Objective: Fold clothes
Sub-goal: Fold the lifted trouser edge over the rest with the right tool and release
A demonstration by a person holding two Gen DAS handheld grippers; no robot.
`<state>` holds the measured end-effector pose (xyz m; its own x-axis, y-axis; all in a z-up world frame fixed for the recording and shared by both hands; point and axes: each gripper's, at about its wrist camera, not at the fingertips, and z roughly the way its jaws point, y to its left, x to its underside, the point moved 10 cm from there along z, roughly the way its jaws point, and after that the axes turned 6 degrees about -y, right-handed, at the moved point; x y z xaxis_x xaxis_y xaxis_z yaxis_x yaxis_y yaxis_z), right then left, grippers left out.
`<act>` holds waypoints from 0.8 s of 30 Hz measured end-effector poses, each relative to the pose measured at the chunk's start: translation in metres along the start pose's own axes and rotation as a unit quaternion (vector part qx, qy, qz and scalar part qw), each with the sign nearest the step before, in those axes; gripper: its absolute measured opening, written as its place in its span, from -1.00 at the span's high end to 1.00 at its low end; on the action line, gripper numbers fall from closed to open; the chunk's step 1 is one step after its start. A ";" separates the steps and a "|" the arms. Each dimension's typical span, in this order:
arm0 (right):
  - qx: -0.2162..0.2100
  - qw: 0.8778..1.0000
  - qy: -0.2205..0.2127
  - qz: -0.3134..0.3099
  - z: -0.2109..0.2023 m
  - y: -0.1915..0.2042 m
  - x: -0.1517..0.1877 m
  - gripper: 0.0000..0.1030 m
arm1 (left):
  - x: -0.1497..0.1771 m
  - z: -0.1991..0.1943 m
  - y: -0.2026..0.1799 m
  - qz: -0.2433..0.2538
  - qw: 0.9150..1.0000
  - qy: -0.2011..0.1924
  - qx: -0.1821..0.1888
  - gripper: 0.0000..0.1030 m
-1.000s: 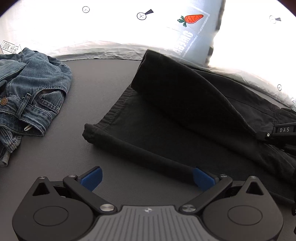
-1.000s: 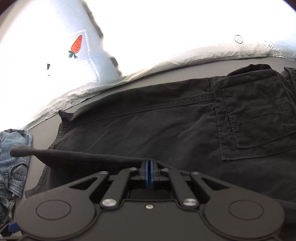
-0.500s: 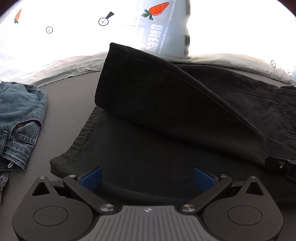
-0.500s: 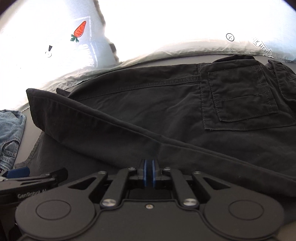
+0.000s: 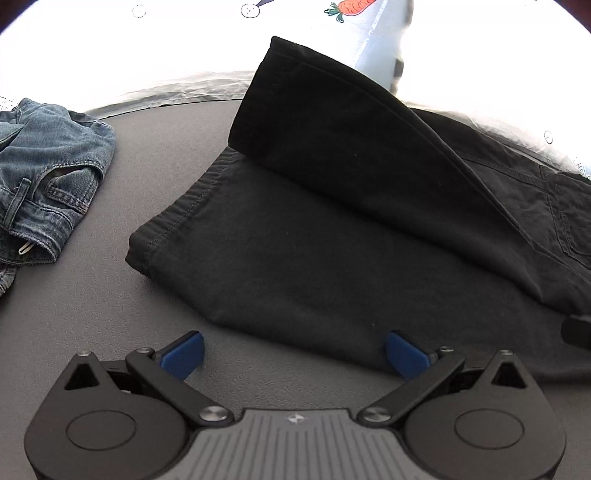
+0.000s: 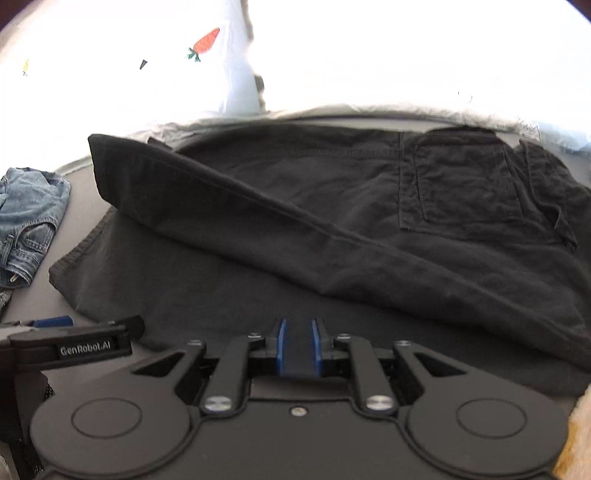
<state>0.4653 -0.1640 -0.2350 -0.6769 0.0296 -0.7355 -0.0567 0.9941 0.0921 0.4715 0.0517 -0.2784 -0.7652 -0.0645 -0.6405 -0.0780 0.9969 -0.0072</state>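
Observation:
Black trousers [image 5: 332, 236] lie on the dark grey table [image 5: 110, 317], one leg folded diagonally over the other. They also show in the right wrist view [image 6: 332, 229], back pocket at the right. My left gripper [image 5: 293, 352] is open and empty just short of the trousers' near edge. My right gripper [image 6: 297, 347] is slightly open and empty over the near edge of the lower leg. The left gripper's body shows in the right wrist view [image 6: 74, 343] at the left.
Crumpled blue jeans [image 5: 44, 177] lie at the left of the table and also show in the right wrist view [image 6: 29, 221]. A white carrot-print cloth [image 5: 351, 11] lies behind the table's far edge.
My right gripper has let go of the trouser leg and opened a little; the leg now lies folded over the other. My left gripper has drawn back from the trousers' edge.

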 end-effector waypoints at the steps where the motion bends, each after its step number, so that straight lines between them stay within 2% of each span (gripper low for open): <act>1: 0.007 1.000 -0.017 -0.004 -0.001 -0.004 -0.008 0.32 | 0.000 0.000 0.002 -0.004 1.000 0.006 -0.002 -1.00; 3: 0.013 0.999 -0.038 0.010 0.002 -0.022 -0.022 0.31 | -0.003 -0.002 0.005 -0.016 1.000 0.010 -0.003 -1.00; 7: 0.036 0.994 -0.031 0.097 0.027 -0.060 -0.042 0.36 | -0.007 -0.001 0.013 -0.016 1.000 0.014 -0.009 -1.00; 10: 0.046 0.986 0.006 0.163 0.056 -0.086 -0.039 0.49 | -0.007 0.005 0.018 -0.021 1.000 0.018 -0.011 -1.00; 12: 0.031 0.980 0.043 0.192 0.067 -0.091 -0.026 0.58 | -0.007 0.005 0.020 -0.022 1.000 0.017 -0.012 -1.00; 16: -0.002 0.981 0.066 0.184 0.051 -0.069 -0.001 0.59 | -0.007 0.003 0.021 -0.021 1.000 0.014 -0.013 -1.00; 20: -0.053 0.975 0.099 0.191 0.027 -0.042 0.025 0.59 | -0.006 0.002 0.023 -0.023 1.000 0.015 -0.011 -1.00; 23: -0.073 0.978 0.111 0.158 0.021 -0.024 0.026 0.59 | -0.004 -0.001 0.026 -0.030 0.999 0.016 -0.009 -1.00; 24: -0.081 0.979 0.102 0.154 0.020 -0.019 0.022 0.59 | -0.003 -0.003 0.027 -0.032 0.999 0.017 -0.008 -1.00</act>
<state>0.4661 -0.1804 -0.2659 -0.8122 0.2871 -0.5078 0.0679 0.9111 0.4065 0.4696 0.0786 -0.2749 -0.7793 -0.1307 -0.6128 -0.1384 0.9898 -0.0351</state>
